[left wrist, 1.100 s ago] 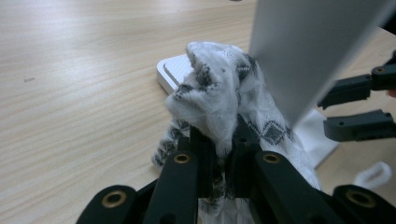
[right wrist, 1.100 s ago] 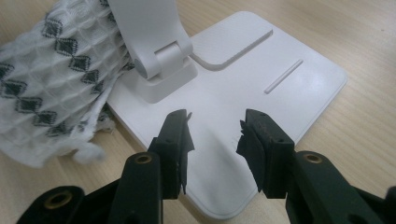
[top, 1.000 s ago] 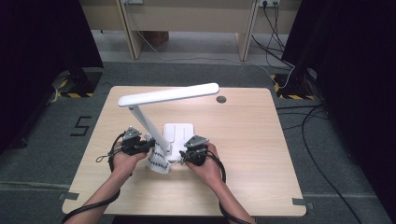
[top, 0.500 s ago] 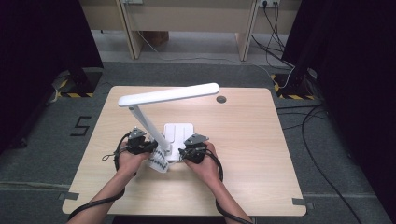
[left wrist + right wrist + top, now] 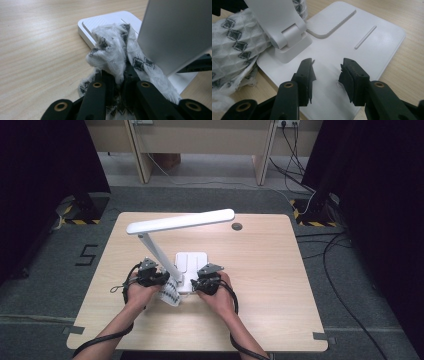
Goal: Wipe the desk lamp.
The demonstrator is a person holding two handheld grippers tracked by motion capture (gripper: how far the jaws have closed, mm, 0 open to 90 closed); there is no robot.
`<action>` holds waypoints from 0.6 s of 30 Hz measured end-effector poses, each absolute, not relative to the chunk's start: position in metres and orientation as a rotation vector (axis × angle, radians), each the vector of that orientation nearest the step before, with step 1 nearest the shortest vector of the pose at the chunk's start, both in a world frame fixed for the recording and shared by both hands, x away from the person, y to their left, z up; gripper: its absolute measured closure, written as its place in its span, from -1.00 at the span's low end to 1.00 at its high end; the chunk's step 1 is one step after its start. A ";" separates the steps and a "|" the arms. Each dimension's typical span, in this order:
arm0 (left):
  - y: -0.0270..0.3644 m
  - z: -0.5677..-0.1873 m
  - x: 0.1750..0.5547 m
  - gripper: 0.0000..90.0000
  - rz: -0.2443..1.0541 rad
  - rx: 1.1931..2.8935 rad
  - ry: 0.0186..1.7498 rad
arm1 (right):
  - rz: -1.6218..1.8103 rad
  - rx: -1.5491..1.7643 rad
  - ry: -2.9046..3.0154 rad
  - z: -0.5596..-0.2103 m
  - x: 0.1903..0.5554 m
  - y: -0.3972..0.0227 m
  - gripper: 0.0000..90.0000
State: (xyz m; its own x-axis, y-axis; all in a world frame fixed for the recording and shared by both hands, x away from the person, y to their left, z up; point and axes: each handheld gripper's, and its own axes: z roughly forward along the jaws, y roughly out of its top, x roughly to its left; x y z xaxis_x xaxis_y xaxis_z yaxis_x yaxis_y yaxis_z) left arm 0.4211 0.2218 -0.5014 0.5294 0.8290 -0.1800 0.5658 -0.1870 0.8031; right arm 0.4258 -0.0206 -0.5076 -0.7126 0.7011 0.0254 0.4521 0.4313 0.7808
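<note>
1. Where the wooden table is seen from above, a white desk lamp is stood near its middle, with two forearms reaching in from the near edge.

2. At the left, the left gripper is held in the left hand, just beside the lamp's slanted arm.

3. In the left gripper view, the jaws of the left gripper are pressed together on a white cloth with a dark diamond pattern; the cloth is pinched between them and is bunched up above the tips.

4. The cloth is draped over the near left corner of the lamp's flat base and partly onto the table, touching the foot of the arm.

5. In the same view, the broad grey-white face of the lamp arm is seen just right of the cloth, with the base behind.

6. In the right gripper view, the cloth is seen at the left, tucked behind and beside the hinge block of the arm.

7. At the right, the right gripper is held in the right hand over the near part of the base.

8. Its jaws are spread apart, nothing is held between them, and the white base is seen through the gap.
</note>
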 end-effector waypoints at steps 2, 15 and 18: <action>0.221 -0.503 0.419 0.84 0.372 1.885 1.142 | 1.162 0.997 2.388 -0.508 0.425 -0.021 0.36; 0.221 -0.505 0.399 0.83 0.366 1.927 1.086 | 1.186 1.001 2.362 -0.510 0.423 -0.022 0.39; 0.222 -0.504 0.390 0.83 0.359 1.951 1.062 | 1.179 1.003 2.365 -0.510 0.423 -0.021 0.40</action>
State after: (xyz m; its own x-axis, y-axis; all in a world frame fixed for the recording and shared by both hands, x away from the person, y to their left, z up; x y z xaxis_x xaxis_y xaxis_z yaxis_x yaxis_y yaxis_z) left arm 0.3898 0.2220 -0.5045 0.5960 0.7903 -0.1422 0.5423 -0.2656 0.7971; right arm 0.4228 -0.0213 -0.5097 -0.7052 0.7084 0.0294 0.4498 0.4150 0.7909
